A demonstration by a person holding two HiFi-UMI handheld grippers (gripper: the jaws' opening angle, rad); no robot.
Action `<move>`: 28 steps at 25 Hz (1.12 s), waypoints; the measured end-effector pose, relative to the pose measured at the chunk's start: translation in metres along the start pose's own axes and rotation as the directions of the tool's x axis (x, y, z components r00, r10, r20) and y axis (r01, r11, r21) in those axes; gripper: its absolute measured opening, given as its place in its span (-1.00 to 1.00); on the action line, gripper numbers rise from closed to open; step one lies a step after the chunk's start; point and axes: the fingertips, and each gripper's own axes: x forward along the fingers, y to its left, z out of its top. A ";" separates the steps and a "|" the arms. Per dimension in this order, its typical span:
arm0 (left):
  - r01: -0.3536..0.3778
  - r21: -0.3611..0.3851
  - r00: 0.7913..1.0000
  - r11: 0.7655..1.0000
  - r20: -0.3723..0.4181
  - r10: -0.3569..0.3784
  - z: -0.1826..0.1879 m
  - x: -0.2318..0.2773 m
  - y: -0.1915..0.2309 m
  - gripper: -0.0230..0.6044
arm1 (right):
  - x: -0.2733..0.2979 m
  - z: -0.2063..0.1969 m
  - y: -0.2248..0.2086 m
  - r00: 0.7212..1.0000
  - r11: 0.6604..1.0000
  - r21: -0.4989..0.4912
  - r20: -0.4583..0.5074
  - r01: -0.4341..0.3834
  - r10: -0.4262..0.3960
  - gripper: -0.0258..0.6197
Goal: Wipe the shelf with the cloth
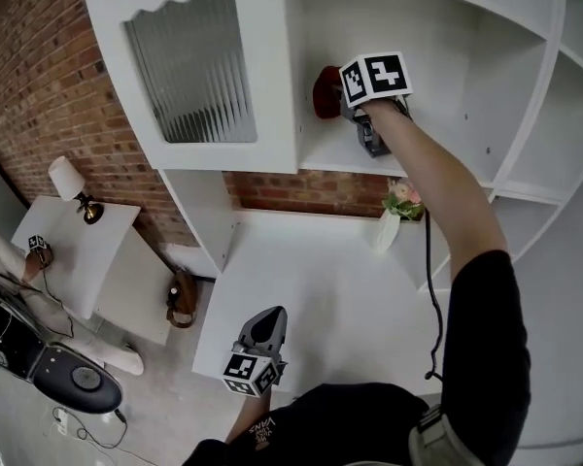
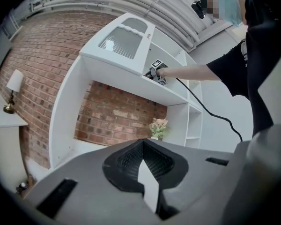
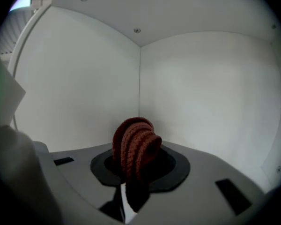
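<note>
Cloth (image 3: 135, 146) of rust-red, ribbed knit is pinched between the jaws of the right gripper (image 3: 131, 175). It is bunched into thick upright folds that stand proud of the jaw tips, and a short tail is hung down between them. It is carried inside the upper shelf (image 1: 447, 149), close to the back left corner, where two smooth white walls are seen to meet in a straight seam directly ahead of the folds. Whether the knit is pressed onto the shelf board cannot be told, since the board is hidden beneath the gripper body. From the head view, most of the bare board is judged to lie to the right of the cloth, so a sweep toward the right edge appears to be called for. The left gripper (image 1: 262, 333) is held low over the white table (image 1: 321, 260), well apart from the shelf, its jaws pressed together on nothing; the right arm is plainly the nearer one.
</note>
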 end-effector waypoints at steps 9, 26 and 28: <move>-0.060 -0.023 0.998 0.998 0.003 0.060 -0.016 -0.015 0.010 -0.90 | 0.039 -0.023 -0.003 0.992 0.998 -0.067 -0.121 0.013 -0.021 -0.63; 0.037 -0.023 0.999 0.999 0.004 -0.036 -0.019 0.009 -0.001 -0.90 | -0.034 -0.059 -0.109 0.906 0.922 -0.340 -0.307 0.182 -0.292 -0.62; 0.055 -0.024 0.998 0.998 0.005 -0.055 -0.018 0.014 -0.004 -0.91 | -0.047 -0.065 -0.123 0.877 0.905 -0.382 -0.347 0.190 -0.331 -0.62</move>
